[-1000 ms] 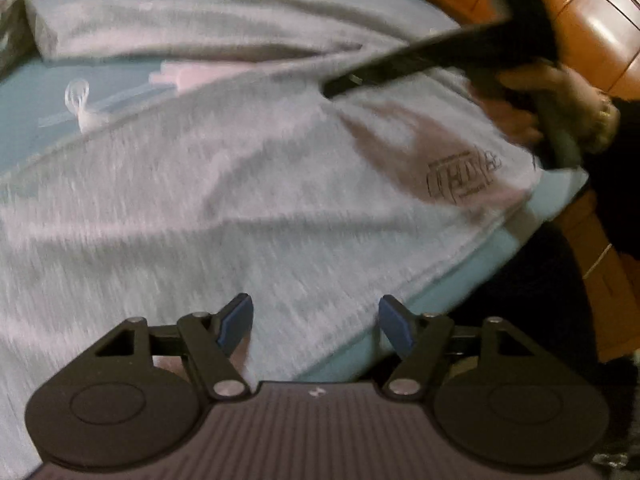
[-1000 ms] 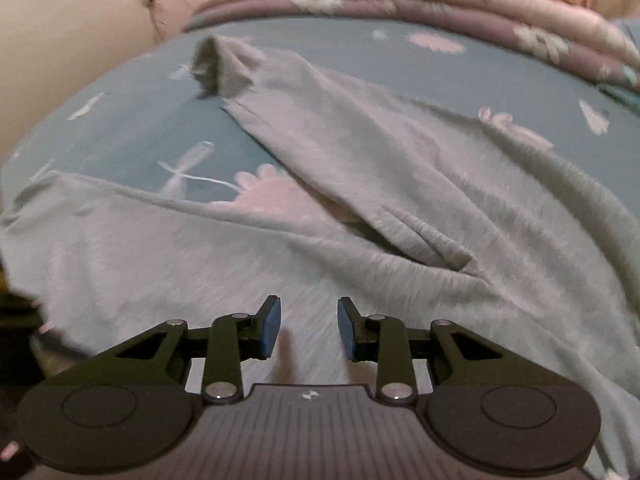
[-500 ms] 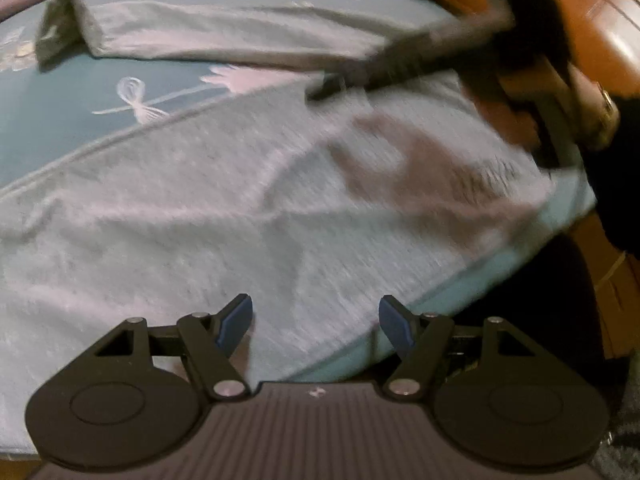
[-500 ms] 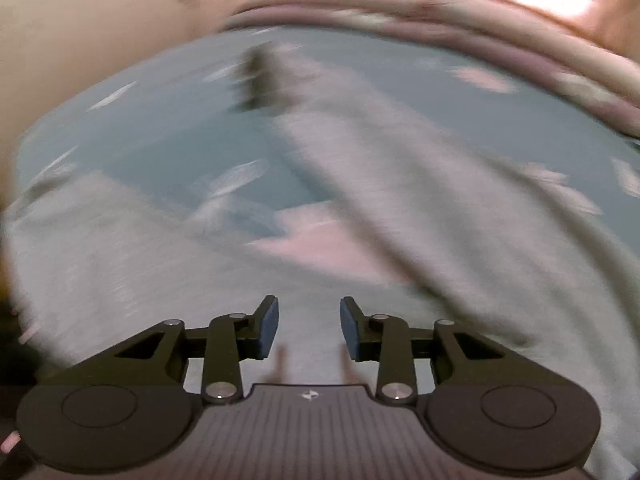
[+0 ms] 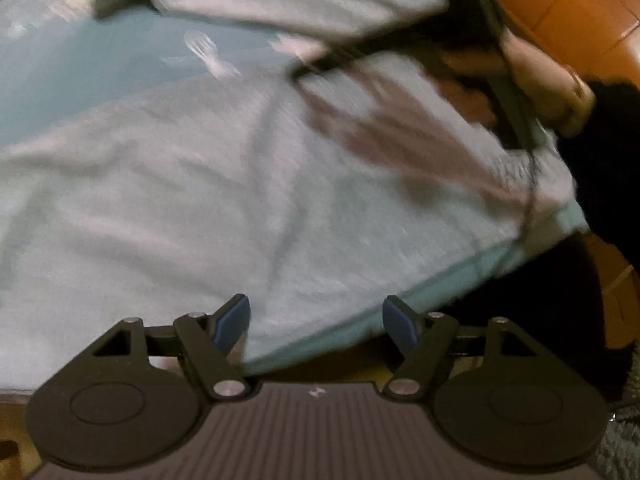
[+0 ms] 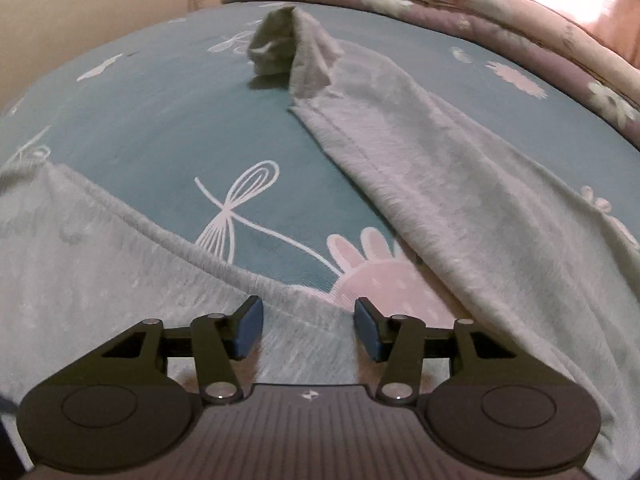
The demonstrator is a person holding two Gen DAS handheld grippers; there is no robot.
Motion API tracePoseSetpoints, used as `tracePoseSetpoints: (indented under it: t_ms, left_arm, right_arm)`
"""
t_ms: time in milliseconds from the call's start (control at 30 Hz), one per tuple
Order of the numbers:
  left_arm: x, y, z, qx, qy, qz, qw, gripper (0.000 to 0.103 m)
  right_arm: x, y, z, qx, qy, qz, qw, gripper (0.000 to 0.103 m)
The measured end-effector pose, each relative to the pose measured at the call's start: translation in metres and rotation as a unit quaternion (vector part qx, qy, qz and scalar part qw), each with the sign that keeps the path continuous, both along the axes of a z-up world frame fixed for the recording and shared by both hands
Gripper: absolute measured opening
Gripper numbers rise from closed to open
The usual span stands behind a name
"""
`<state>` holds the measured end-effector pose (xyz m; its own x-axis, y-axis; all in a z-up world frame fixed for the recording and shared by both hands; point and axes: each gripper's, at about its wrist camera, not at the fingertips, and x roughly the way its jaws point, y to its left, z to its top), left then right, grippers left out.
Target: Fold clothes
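Note:
A light grey garment [image 5: 208,208] lies spread on the teal bed sheet [image 6: 160,132]. One long part of it [image 6: 440,168] runs away to a crumpled end [image 6: 276,48]. My left gripper [image 5: 316,320] hangs open over the garment's near edge at the side of the bed, and nothing is pinched. My right gripper [image 6: 309,322] hovers over another grey edge. Its jaws are opening, with fabric beneath them but not pressed by the pads. In the left wrist view the right gripper [image 5: 304,74] shows blurred at the upper right, held by a hand [image 5: 540,80].
A pink and purple floral quilt [image 6: 480,12] is piled along the far side of the bed. Orange wooden furniture [image 5: 580,8] stands past the bed's right edge [image 5: 400,308]. A beige wall [image 6: 80,8] is at the far left. The person's dark sleeve [image 5: 612,128] is at the right.
The right gripper's jaws have widened and it has slid across the garment toward the bare sheet. The left gripper has drifted along the bed's edge, staying open.

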<state>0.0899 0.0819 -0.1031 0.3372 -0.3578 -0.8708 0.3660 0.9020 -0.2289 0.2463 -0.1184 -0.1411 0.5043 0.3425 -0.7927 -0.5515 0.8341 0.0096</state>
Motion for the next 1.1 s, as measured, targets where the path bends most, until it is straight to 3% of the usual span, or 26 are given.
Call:
tracePoseSetpoints:
  t_ms: [100, 167, 233, 333, 400, 500, 600, 767, 833, 967, 1067, 1100]
  left_arm:
    - [0.003, 0.048, 0.02, -0.001, -0.052, 0.064, 0.9966, 0.073]
    - [0.008, 0.093, 0.03, 0.001, -0.082, 0.13, 0.9881, 0.073]
    - [0.013, 0.144, 0.037, -0.006, -0.112, 0.202, 0.973, 0.072]
    - [0.027, 0.211, 0.033, -0.062, -0.121, 0.28, 0.9503, 0.071]
    - [0.036, 0.241, 0.026, -0.06, -0.129, 0.32, 0.9368, 0.07]
    - [0.048, 0.275, 0.006, -0.054, -0.109, 0.365, 0.923, 0.07]
    - [0.049, 0.283, -0.012, -0.053, -0.096, 0.361, 0.9261, 0.07]
    - [0.033, 0.276, -0.027, -0.091, -0.12, 0.337, 0.9293, 0.07]
    - [0.032, 0.269, -0.036, -0.083, -0.109, 0.33, 0.9339, 0.07]
    - [0.032, 0.238, -0.04, 0.019, -0.136, 0.286, 0.9484, 0.07]
    - [0.033, 0.21, -0.045, 0.102, -0.155, 0.25, 0.9503, 0.071]
    - [0.031, 0.208, -0.043, 0.104, -0.157, 0.251, 0.9496, 0.071]
  right_arm:
    - [-0.03, -0.008, 0.018, 0.007, -0.003, 0.008, 1.0, 0.056]
    - [-0.053, -0.016, 0.028, 0.007, -0.009, 0.011, 1.0, 0.056]
    - [-0.072, -0.024, 0.035, 0.012, -0.011, 0.002, 1.0, 0.057]
    - [-0.097, -0.035, 0.039, 0.023, -0.007, -0.017, 1.0, 0.057]
    - [-0.111, -0.038, 0.041, 0.02, -0.008, -0.032, 0.999, 0.057]
    - [-0.128, -0.035, 0.045, 0.026, -0.01, -0.046, 0.999, 0.058]
    - [-0.139, -0.027, 0.054, 0.044, -0.013, -0.04, 0.998, 0.061]
    - [-0.145, -0.013, 0.062, 0.051, -0.015, -0.019, 0.998, 0.061]
    - [-0.144, -0.006, 0.063, 0.05, -0.015, -0.014, 0.999, 0.061]
    - [-0.141, 0.008, 0.062, 0.037, -0.016, -0.01, 0.999, 0.061]
    - [-0.142, 0.016, 0.062, 0.029, -0.018, -0.005, 0.999, 0.062]
    - [-0.142, 0.018, 0.06, 0.028, -0.015, -0.004, 0.999, 0.062]
